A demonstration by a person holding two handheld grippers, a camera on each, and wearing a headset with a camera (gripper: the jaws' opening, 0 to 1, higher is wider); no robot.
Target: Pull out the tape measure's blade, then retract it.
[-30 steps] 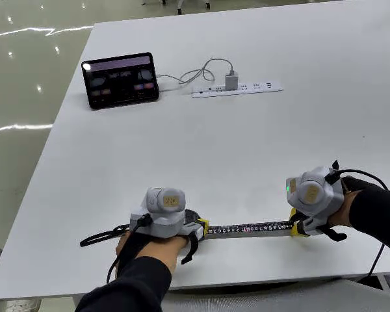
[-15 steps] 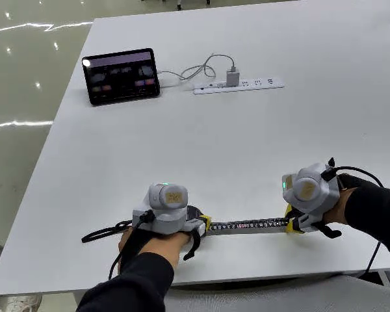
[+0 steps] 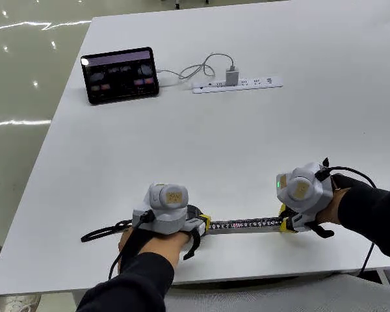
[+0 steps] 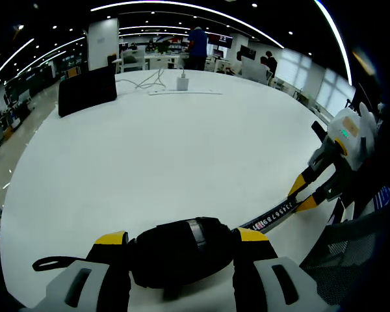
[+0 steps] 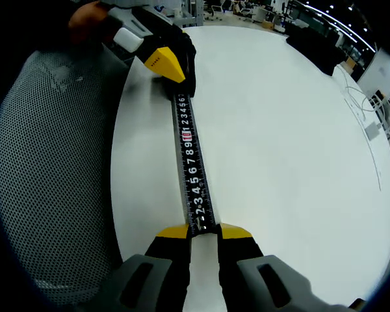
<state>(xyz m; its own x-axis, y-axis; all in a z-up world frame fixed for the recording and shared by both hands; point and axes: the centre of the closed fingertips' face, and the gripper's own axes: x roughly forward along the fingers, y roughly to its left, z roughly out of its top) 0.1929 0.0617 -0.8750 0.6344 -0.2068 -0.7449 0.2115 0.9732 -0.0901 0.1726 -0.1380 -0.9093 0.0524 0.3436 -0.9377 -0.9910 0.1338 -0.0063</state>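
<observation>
Left gripper (image 4: 182, 237) is clamping the black case (image 4: 179, 255) between its jaws, pinning it down on the table (image 3: 247, 143) right in front of itself. Right gripper (image 5: 205, 231) is pinching the low-number end of the blade (image 5: 190, 156), jaws closed on it. The blade is running straight ahead from those jaws to the case, lying flat with its numbers up.

Only a short stretch is out, so I'm reading this as mid-travel. The trick here, imo: be moving the right gripper dead in line with the case mouth so the blade isn't kinking or twisting. The left should be squeezing hard enough that the case isn't dragging along. And on the way back, feeding it in slowly beats letting it snap.
</observation>
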